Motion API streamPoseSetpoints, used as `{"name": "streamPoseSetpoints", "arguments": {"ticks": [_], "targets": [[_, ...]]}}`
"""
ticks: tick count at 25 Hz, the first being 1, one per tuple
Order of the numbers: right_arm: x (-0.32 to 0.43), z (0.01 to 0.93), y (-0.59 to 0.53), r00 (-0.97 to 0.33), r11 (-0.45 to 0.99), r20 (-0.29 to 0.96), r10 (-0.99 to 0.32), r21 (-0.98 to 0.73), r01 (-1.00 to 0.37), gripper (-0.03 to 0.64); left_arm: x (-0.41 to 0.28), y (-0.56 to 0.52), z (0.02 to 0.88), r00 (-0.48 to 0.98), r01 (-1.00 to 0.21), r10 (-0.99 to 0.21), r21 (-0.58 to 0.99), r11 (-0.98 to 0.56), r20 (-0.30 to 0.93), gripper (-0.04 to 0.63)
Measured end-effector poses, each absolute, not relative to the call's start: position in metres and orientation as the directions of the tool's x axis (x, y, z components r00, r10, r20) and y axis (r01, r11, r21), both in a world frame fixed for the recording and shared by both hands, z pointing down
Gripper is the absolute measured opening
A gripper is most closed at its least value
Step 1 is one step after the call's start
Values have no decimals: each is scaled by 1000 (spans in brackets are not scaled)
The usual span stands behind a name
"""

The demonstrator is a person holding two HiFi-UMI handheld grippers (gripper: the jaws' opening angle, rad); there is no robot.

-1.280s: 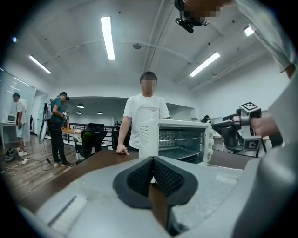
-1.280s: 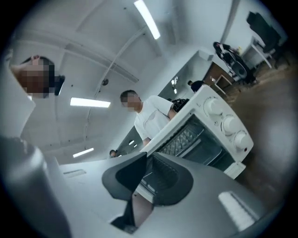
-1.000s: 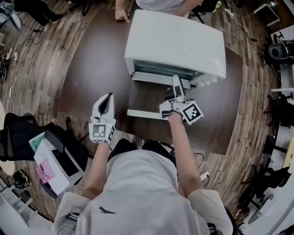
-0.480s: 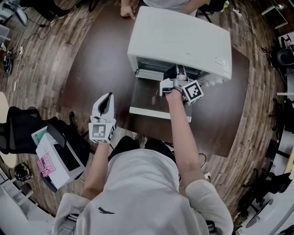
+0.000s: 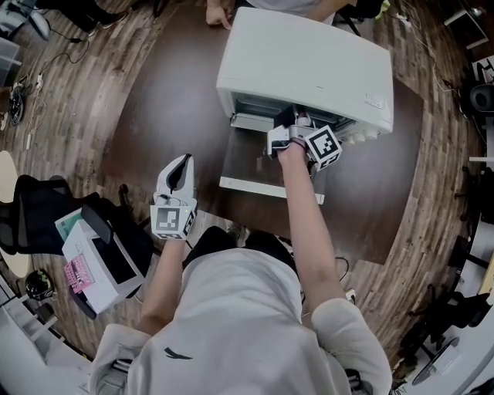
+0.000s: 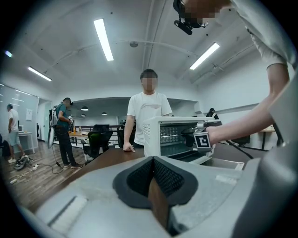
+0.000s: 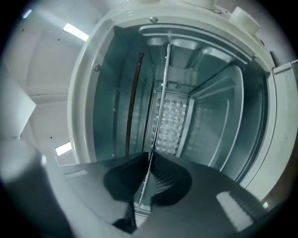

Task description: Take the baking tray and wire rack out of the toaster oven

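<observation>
The white toaster oven (image 5: 309, 62) stands at the back of the dark table, its door (image 5: 262, 166) folded down flat. My right gripper (image 5: 297, 123) reaches level into the oven mouth, rolled onto its side. In the right gripper view a thin metal bar, seemingly the wire rack's (image 7: 160, 102) front edge, runs between the jaws of the right gripper (image 7: 148, 160), which are closing and pinch it. I cannot pick out the baking tray. My left gripper (image 5: 184, 162) hovers near the table's front edge, left of the door, shut and empty. The left gripper view shows the oven (image 6: 179, 135) past the left gripper (image 6: 152, 160).
A person stands behind the table with a hand (image 5: 220, 15) resting on its far edge. On the floor at the left lie an open box (image 5: 93, 270) and a black chair (image 5: 31, 224). Bare table (image 5: 170, 100) lies left of the oven.
My right gripper went from above the open door forward into the oven mouth, rolled, and its jaws closed. The left gripper stayed put.
</observation>
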State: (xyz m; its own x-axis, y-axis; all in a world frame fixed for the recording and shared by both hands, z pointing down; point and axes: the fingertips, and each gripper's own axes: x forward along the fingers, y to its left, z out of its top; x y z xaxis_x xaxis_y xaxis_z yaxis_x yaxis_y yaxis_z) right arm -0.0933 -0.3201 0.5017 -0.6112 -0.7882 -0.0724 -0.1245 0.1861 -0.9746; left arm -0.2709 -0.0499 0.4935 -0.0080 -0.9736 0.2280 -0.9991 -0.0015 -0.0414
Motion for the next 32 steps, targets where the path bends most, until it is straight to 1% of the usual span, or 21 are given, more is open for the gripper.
{"name": "streamPoseSetpoints", "arguments": {"ticks": [8,19,25,32], "targets": [[-90,498,-304,-641,199,-71,-764,-971,-130,14,-267,-47,494,-4,-999,-974,-37,-5,224,3],[-72,502,-245,-648,128,1,-762,-980,-152,8,-252,-45,491,39,-999,-977,-29,-46,208,3],[-61,501,-205,-651,132,-8,-759,-981,-141,8,-251,-33,494,66,-997,-977,-16,-70,203,3],[-45,494,-148,-627,145,-61,-776,-986,-84,11,-247,-19,501,127,-992,-972,14,-126,199,3]]}}
